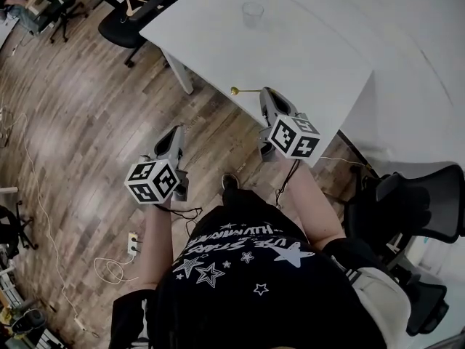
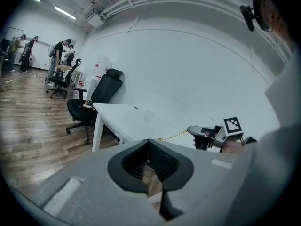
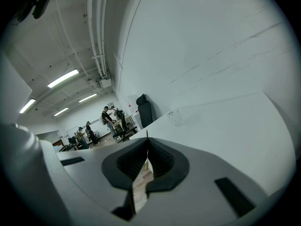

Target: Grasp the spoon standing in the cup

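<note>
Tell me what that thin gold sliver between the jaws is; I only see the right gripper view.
Observer: A gold spoon. The head view shows the right gripper clamping its handle, bowl sticking out sideways.
Operator: Where's the cup?
Observer: The clear cup stands empty on the white table, well apart from the spoon.
Operator: And the other gripper?
Observer: The left gripper is over the wooden floor, jaws shut on nothing.

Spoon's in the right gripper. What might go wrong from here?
The right gripper pinches the thin spoon near one end, and the rest sticks out sideways, so it may twist or slip and drop to the wooden floor. Cables lie by the person's feet, and a step back might snag them.
</note>
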Demonstrator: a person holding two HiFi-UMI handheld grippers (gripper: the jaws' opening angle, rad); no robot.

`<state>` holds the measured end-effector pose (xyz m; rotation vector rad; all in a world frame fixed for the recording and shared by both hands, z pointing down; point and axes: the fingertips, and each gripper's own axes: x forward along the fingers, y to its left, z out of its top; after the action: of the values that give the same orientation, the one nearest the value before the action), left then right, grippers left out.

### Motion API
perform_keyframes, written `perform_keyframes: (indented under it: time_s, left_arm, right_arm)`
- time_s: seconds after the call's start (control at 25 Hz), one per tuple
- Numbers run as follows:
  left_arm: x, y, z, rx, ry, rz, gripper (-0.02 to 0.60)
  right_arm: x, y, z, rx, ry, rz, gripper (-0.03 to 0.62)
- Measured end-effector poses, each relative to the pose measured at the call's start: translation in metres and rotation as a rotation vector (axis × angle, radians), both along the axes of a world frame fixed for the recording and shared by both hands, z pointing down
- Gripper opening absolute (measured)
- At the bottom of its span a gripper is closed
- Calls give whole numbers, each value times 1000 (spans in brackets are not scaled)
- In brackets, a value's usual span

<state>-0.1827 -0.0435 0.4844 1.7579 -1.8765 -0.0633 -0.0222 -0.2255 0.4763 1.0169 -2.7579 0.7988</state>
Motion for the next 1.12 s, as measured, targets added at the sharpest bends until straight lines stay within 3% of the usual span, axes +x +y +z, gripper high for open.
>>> perform_keyframes:
  time_s: [1.12]
  left_arm:
    - [59, 149, -42, 101, -40, -56, 6]
  right_arm:
    - [54, 148, -37, 72, -12, -56, 14]
